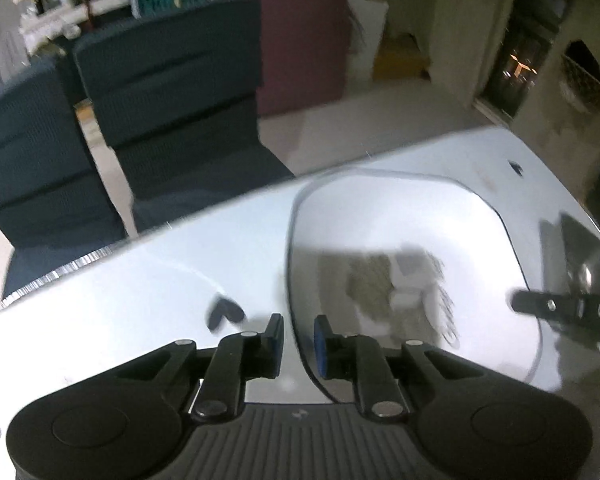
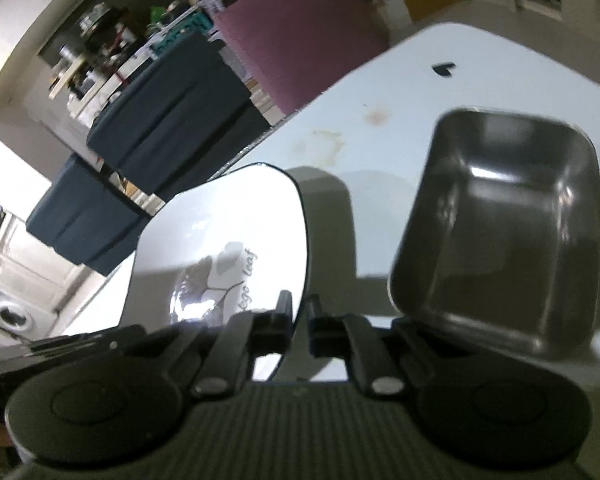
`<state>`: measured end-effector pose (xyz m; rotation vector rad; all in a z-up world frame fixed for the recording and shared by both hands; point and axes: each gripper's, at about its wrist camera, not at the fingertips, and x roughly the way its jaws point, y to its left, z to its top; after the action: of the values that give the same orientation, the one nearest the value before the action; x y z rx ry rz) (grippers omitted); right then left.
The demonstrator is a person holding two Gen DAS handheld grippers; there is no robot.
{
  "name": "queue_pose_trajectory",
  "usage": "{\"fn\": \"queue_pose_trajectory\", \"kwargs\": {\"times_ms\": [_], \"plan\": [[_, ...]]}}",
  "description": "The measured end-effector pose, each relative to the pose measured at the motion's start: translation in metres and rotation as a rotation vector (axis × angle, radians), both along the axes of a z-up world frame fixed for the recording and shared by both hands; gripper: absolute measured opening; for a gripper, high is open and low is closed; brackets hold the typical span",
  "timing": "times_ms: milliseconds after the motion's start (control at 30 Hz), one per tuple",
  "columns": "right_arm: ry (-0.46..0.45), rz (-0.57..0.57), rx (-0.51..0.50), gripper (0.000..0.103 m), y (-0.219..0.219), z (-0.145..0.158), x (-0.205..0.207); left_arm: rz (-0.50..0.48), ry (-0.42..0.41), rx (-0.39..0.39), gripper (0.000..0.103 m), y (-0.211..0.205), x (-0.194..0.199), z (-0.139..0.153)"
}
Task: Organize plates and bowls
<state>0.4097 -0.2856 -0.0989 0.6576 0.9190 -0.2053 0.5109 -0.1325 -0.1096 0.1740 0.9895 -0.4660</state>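
Grippers are both clamping the rim of the white rounded-square plate with thin dark edge (image 1: 412, 240): left gripper (image 1: 298, 346) pinching its near-left edge, right gripper (image 2: 299, 322) pinching the opposite edge. Plate is sitting near the white table (image 1: 160, 280) far edge, tilting in right-wrist view, showing a grey leaf print and script, partly readable as "...go leaf". Dark metal rounded-square bowl (image 2: 500, 232) is sitting just beside it, rim up.
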Motion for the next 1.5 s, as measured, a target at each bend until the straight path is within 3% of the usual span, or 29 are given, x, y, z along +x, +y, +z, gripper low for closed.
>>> {"fn": "queue_pose_trajectory", "kwargs": {"times_ms": [167, 333, 433, 733, 833, 1000, 1300, 1500], "plan": [[-0.016, -0.039, 0.037, 0.006, -0.012, -0.006, 0.015, 0.085, 0.002, -0.078, 0.019, 0.001, 0.017, -0.008], [-0.017, -0.018, -0.022, 0.006, -0.006, -0.006, 0.021, 0.063, 0.036, -0.066, 0.017, -0.006, 0.016, -0.019], [-0.005, -0.035, 0.005, 0.007, -0.007, -0.014, 0.03, 0.07, 0.042, -0.079, 0.015, -0.004, 0.016, -0.018], [-0.032, 0.073, -0.059, 0.01, -0.002, -0.012, 0.02, 0.056, -0.064, -0.068, 0.014, -0.004, -0.004, -0.007], [-0.045, 0.067, -0.037, 0.01, -0.005, -0.005, 0.015, 0.069, -0.118, -0.044, 0.014, -0.006, -0.016, 0.01], [-0.097, 0.09, -0.048, 0.011, 0.002, 0.024, 0.003, 0.091, -0.173, -0.079, 0.014, 0.007, -0.04, 0.048], [-0.183, 0.186, -0.099, 0.01, 0.035, 0.104, -0.048, 0.173, -0.222, -0.092, 0.014, 0.047, -0.129, 0.122], [-0.214, 0.266, -0.116, 0.01, 0.061, 0.135, -0.095, 0.182, -0.239, -0.099, 0.014, 0.084, -0.198, 0.148]]}}
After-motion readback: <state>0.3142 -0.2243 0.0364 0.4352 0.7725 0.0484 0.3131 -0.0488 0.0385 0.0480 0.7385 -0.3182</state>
